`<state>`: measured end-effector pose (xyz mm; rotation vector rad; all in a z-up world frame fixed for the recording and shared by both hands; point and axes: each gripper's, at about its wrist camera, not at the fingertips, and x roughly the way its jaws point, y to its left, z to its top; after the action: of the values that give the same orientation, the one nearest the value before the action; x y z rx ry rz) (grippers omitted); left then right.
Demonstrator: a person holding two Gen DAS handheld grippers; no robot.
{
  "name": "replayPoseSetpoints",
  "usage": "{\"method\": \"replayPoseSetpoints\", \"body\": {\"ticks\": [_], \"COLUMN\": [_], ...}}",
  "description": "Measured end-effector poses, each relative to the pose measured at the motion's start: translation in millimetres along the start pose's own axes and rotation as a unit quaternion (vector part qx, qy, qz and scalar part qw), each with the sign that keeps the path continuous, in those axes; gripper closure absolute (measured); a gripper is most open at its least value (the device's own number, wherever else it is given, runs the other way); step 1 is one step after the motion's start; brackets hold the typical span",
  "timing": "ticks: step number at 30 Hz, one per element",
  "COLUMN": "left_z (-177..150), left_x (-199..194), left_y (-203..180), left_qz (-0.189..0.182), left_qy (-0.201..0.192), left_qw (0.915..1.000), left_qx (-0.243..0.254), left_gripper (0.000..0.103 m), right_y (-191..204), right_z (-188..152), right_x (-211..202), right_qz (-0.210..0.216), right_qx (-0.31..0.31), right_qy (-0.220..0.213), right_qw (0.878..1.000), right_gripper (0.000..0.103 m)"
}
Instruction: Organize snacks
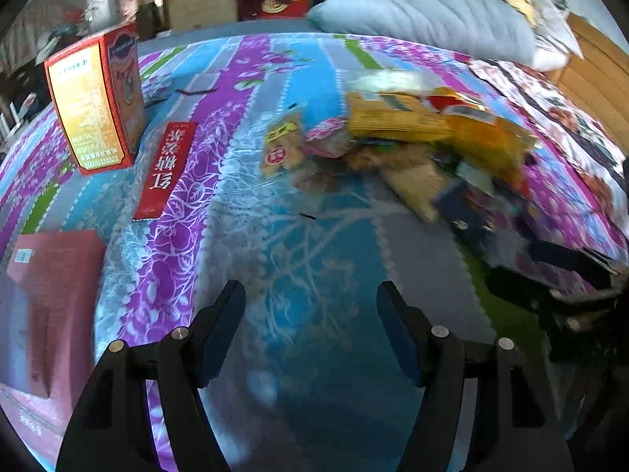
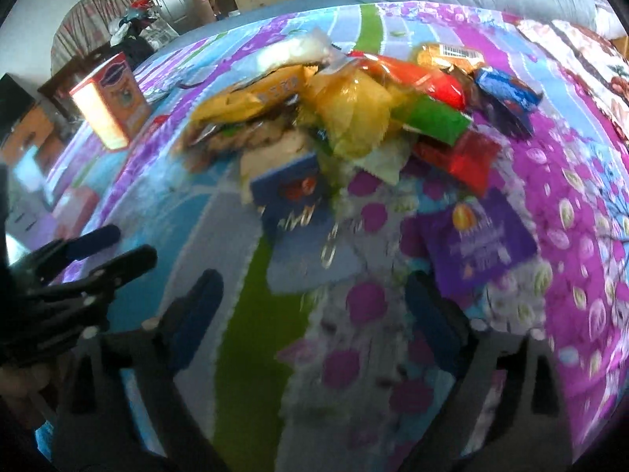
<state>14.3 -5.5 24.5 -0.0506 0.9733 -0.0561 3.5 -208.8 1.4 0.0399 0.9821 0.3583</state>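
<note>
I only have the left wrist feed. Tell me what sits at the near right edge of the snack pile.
Observer: A purple packet lies flat on the bedspread, apart from the pile and nearest the right gripper.
Operator: Report that gripper's state.
Observer: Open, holding nothing, with patterned fabric between its fingers.
Operator: Name what's on top of the pile.
Observer: A yellow-green bag, with a red-orange wrapper behind it and a blue packet to the right.

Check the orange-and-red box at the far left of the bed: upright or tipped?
Upright. The orange-and-red box stands on its narrow end on the bedspread, while the flat red packet beside it lies down.
</note>
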Motion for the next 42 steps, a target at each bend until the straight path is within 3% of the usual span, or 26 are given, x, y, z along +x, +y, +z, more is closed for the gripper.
{"method": "replayPoseSetpoints", "body": {"ticks": [5, 42], "left_z": [-3, -2], "left_x": [13, 28], "left_y": [-1, -1], "left_qz": [0.004, 0.015], "left_qy": [-0.012, -0.018], "left_qw": [0.9998, 0.9995], "left_qx": [0.012, 0.021], "left_gripper": [0.007, 0.0], "right_y": [3, 14], "right_z": [-4, -7], "right_x": [11, 12], "right_qz": [-0.024, -0.045], "right_qx": [-0.046, -0.068], "right_qy": [-0.026, -0.025], "right_qw": [0.998, 0.996], "right_gripper": [0.0, 0.0]}}
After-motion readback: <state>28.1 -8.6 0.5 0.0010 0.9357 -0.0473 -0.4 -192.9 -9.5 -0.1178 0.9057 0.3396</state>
